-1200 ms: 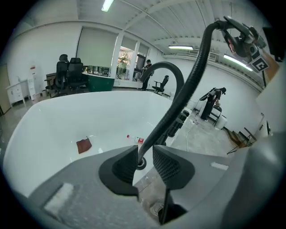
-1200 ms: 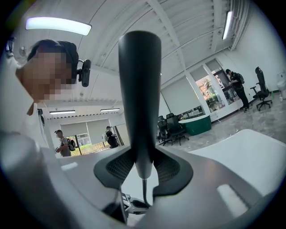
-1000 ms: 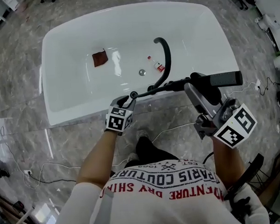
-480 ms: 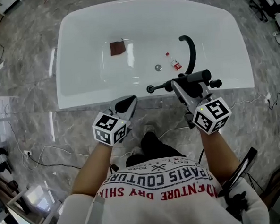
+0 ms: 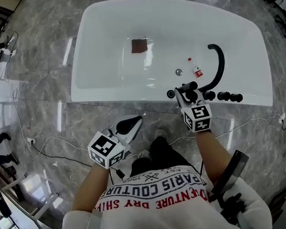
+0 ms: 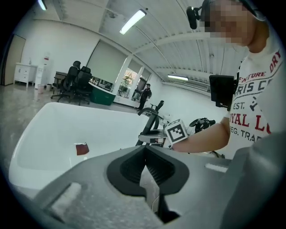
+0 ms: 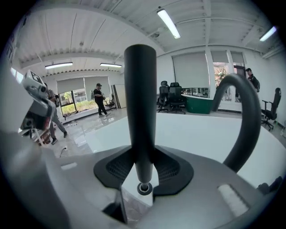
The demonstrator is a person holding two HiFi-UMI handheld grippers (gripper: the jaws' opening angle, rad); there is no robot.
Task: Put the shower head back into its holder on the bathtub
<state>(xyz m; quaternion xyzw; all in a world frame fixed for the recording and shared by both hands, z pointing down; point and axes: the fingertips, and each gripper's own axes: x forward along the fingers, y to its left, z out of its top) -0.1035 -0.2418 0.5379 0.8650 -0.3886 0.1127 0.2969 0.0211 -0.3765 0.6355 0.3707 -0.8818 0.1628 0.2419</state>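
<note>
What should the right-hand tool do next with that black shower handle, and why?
Probably ease the shower head down toward the bathtub rim: the right gripper is shut on it at that rim, and I can't tell that it is seated.

Our left gripper [image 5: 135,121] closed and empty, near our waist, our right gripper [image 5: 186,95] stretched forward, clamped on the shower head [image 7: 140,103].

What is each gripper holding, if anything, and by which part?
The right gripper grips the shower head by its black handle, near the lower end. The left gripper is shut on nothing.
</note>
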